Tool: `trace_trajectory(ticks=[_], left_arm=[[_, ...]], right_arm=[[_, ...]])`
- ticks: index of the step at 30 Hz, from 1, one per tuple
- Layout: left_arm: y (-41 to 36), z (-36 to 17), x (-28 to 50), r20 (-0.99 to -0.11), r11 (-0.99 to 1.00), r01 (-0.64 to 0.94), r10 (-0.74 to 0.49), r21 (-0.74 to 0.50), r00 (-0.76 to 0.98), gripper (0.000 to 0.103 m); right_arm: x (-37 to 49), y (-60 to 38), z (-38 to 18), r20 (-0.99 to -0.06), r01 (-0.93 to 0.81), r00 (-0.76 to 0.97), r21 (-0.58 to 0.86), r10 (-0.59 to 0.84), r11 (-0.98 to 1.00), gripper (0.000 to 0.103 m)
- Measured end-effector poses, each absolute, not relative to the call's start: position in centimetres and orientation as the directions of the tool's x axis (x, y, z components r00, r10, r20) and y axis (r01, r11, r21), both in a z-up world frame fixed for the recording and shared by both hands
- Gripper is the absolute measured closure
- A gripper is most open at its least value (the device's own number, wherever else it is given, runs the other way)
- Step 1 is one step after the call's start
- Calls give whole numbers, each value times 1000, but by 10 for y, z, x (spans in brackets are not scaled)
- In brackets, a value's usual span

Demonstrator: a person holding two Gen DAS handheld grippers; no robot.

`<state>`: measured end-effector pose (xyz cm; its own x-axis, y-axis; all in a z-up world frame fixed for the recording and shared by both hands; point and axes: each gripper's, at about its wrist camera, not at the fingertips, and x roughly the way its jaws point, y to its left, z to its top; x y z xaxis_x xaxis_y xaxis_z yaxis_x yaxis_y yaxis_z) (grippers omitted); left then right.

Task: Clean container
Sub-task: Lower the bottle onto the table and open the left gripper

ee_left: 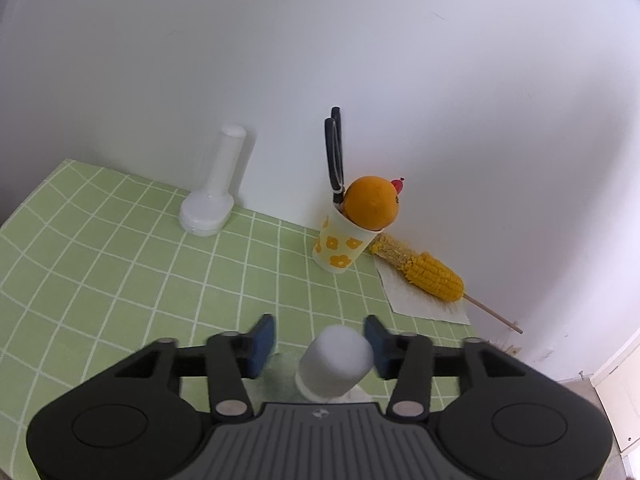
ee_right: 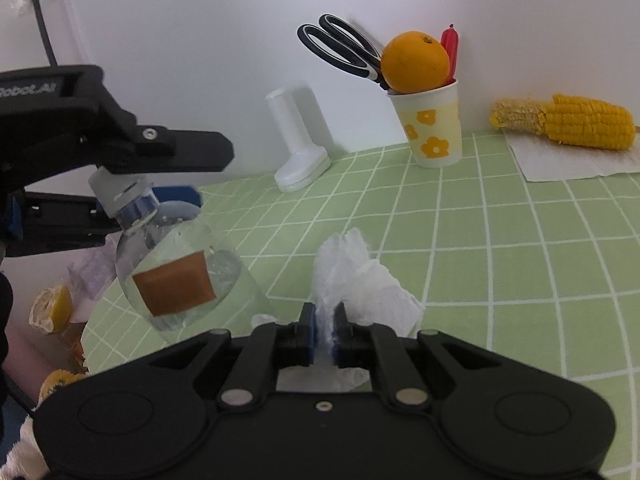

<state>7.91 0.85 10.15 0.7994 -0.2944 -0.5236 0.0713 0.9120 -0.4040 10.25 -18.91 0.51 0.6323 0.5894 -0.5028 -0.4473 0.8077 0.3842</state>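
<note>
A clear plastic bottle (ee_right: 180, 280) with a brown label and a grey-white cap (ee_left: 338, 360) leans between the fingers of my left gripper (ee_left: 320, 334). The jaws stand wide: the left pad (ee_left: 262, 344) is clear of the cap, and the right pad sits close beside it. From the right wrist view, the left gripper (ee_right: 200, 176) reaches in from the left around the bottle's neck. My right gripper (ee_right: 325, 332) is shut on a crumpled white tissue (ee_right: 360, 280), held just above the green checked tablecloth (ee_right: 520, 260) to the right of the bottle.
By the white wall stand a flowered paper cup (ee_right: 434, 128) holding an orange (ee_right: 414, 62), scissors (ee_right: 340, 46) and a red item, a white upright object (ee_right: 298, 140), and a half-eaten corn cob (ee_right: 568, 126) on a napkin. Citrus scraps (ee_right: 50, 308) lie past the table's left edge.
</note>
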Motion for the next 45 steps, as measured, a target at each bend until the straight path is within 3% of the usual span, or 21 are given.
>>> trace_trajectory(ticks=[5, 8, 15, 22, 30, 34, 41, 45], left_arm=[[22, 104, 51, -496, 923, 65, -262, -379, 828, 18], [28, 99, 30, -500, 945, 60, -224, -323, 837, 16], [16, 69, 10, -531, 979, 62, -158, -194, 832, 16], [0, 58, 24, -495, 982, 149, -189, -119, 848, 16], [-9, 49, 37, -489, 965, 224, -263, -138, 832, 32], [-19, 46, 40, -488, 966, 246, -253, -80, 835, 32], [-31, 44, 61, -468, 948, 296, -316, -118, 826, 32], [-39, 42, 67, -476, 948, 312, -303, -61, 826, 31]], right_arm=[[97, -190, 3, -479, -458, 651, 370, 589, 808, 96], [94, -189, 2, -471, -446, 664, 373, 580, 814, 96], [101, -209, -8, -435, -387, 637, 533, 636, 752, 96], [92, -218, -4, -455, -375, 660, 490, 598, 787, 97], [92, -233, -9, -443, -327, 656, 563, 611, 759, 97], [95, -238, -12, -430, -310, 649, 604, 627, 734, 98], [93, -241, -9, -440, -299, 655, 596, 614, 745, 98], [94, -250, -12, -432, -279, 661, 617, 613, 736, 98]])
